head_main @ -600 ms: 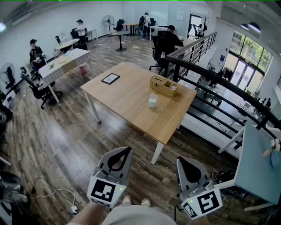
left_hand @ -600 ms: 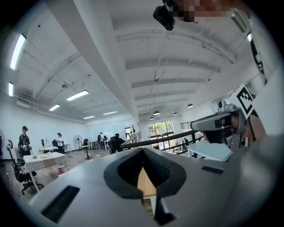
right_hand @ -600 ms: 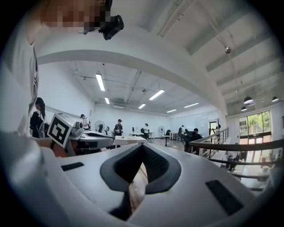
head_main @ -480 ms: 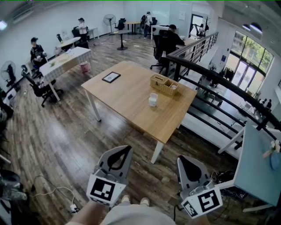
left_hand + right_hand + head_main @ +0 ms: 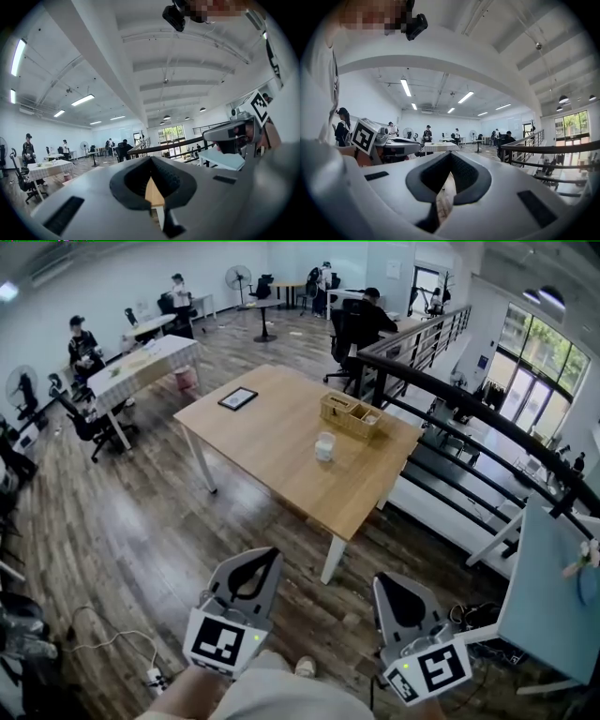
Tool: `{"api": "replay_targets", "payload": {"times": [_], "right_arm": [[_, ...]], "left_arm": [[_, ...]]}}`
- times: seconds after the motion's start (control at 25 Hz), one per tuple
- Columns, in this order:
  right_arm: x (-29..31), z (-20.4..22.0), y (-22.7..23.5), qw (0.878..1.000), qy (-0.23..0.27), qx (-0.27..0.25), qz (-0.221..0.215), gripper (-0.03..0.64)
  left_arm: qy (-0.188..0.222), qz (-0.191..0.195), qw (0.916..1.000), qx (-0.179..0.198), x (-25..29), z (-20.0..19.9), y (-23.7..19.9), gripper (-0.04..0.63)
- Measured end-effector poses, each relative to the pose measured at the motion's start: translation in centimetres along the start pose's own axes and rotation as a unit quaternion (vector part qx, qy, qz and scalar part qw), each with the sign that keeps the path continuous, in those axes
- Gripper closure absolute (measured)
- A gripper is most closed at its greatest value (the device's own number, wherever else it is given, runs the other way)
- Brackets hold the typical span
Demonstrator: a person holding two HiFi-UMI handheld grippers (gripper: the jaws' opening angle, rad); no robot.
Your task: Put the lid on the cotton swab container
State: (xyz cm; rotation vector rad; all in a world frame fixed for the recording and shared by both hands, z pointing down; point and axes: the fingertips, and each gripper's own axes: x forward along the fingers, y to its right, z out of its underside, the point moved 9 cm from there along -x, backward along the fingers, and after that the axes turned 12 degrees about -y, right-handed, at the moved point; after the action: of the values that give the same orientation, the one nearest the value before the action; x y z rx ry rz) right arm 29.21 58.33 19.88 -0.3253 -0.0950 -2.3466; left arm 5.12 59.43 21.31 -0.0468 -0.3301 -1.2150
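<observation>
Container: a small pale container (image 5: 324,447) is seen standing upright near the middle of the surface (image 5: 272,451); it is too small for a lid to be told apart from it.
Neighbours: a woven basket (image 5: 351,417) is set just beyond the container, near but apart from it; a dark tablet (image 5: 237,398) lies flat well off to the left, toward the far corner.
Surface: a light wooden top on white legs, standing on a dark plank floor (image 5: 122,531).
Left tool (image 5: 263,564): held low, at the bottom of the head view, well apart from the surface. In its own view the left tool (image 5: 151,160) is seen clenched, jaw tips met, with nothing gripped; only a sliver of the wooden top shows through the slit behind them.
Right tool (image 5: 388,589): held low beside the left one, also well apart from the surface. In its own view the right tool (image 5: 450,155) is seen closed on itself, with nothing between the jaws.
Surroundings: a dark railing (image 5: 469,418) runs past the right side of the surface; several people are seen at desks at the far end of the room.
</observation>
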Motion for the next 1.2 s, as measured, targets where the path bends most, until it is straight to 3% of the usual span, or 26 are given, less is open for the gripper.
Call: {"api": "replay_targets", "payload": {"times": [0.64, 0.92, 1.2], "right_arm": [[2.6, 0.8, 1.3, 1.0, -0.009, -0.01, -0.012, 0.592], [7.5, 0.1, 3.4, 1.0, -0.017, -0.006, -0.005, 0.592], [16.1, -1.7, 5.8, 0.999, -0.037, -0.007, 0.001, 0.592]], "left_arm": [[0.005, -0.003, 1.0, -0.005, 2.1, 0.9, -0.6, 0.574], [0.001, 0.008, 0.9999, -0.012, 6.2, 1.1, -4.2, 0.574], [-0.003, 0.022, 0.9995, -0.021, 12.5, 0.9, -11.0, 0.574]]}}
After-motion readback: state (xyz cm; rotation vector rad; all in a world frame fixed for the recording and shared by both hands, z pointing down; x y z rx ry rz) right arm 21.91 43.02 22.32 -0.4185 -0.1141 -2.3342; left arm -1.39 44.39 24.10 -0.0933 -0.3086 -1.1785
